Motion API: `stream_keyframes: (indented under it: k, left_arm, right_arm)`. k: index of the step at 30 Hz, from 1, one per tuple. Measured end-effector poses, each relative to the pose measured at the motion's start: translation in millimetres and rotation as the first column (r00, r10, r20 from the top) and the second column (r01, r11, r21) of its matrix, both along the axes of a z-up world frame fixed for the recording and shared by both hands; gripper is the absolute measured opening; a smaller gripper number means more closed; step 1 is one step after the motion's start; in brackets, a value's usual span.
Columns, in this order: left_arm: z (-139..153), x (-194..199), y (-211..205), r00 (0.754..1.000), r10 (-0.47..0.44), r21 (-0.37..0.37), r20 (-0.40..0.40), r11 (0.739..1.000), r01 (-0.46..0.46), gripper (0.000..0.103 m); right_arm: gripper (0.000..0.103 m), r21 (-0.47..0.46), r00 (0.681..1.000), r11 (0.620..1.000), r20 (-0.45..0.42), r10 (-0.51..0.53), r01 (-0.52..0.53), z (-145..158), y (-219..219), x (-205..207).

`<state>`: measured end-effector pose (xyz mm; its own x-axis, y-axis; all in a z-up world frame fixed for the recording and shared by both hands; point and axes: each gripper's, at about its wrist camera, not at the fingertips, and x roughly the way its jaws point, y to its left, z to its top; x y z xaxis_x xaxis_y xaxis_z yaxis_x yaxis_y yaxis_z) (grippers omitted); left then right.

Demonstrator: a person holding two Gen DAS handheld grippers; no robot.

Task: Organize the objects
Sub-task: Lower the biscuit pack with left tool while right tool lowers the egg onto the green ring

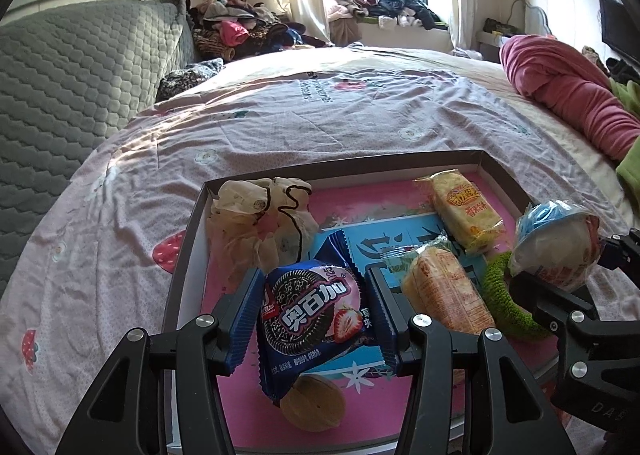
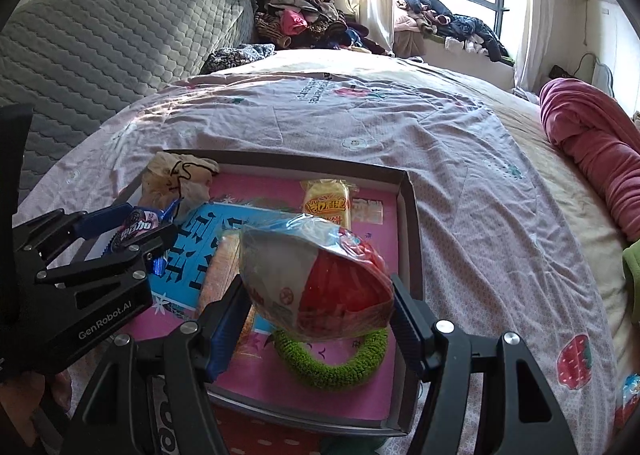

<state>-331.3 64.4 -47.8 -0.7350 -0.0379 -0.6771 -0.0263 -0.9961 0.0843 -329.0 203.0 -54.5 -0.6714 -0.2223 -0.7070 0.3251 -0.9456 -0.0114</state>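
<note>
Pink lining covers the floor of a shallow dark-walled box lid (image 1: 188,255), which lies on a bed (image 1: 280,115) spread with a strawberry-print sheet. The left tongs (image 1: 314,309) are clenched on a blue Oreo strawberry packet (image 1: 316,315), held just above the box floor, with a round brown wooden piece (image 1: 314,403) lying beneath it. The right tongs (image 2: 320,307) are clenched on a plastic-wrapped cup (image 2: 320,275) with a red and white body, held above a green crocheted ring (image 2: 332,363) that rests on the box floor near its right wall. Inside the box there is also a crumpled cream drawstring pouch (image 1: 256,215) in the far left corner, a yellow wrapped cake (image 1: 466,207) toward the far right, and a second wrapped pastry (image 1: 444,291) lying between the two tongs. A rolled pink blanket (image 2: 592,143) sits on the bed well apart from the box, to the right.
</note>
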Motion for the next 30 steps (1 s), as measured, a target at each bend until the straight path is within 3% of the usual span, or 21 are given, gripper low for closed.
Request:
stream_keyframes:
  k: [15, 30]
  left_arm:
    - [5, 9, 7, 0.999, -0.036, 0.028, -0.004, 0.999, 0.036, 0.054]
    - [-6, 7, 15, 0.999, -0.040, -0.008, 0.000, 0.999, 0.040, 0.054]
  right_arm:
    - [0.067, 0.004, 1.000, 1.000, 0.008, 0.002, -0.002, -2, 1, 0]
    - [0.067, 0.018, 0.999, 1.000, 0.050, 0.002, -0.003, -18, 0, -7]
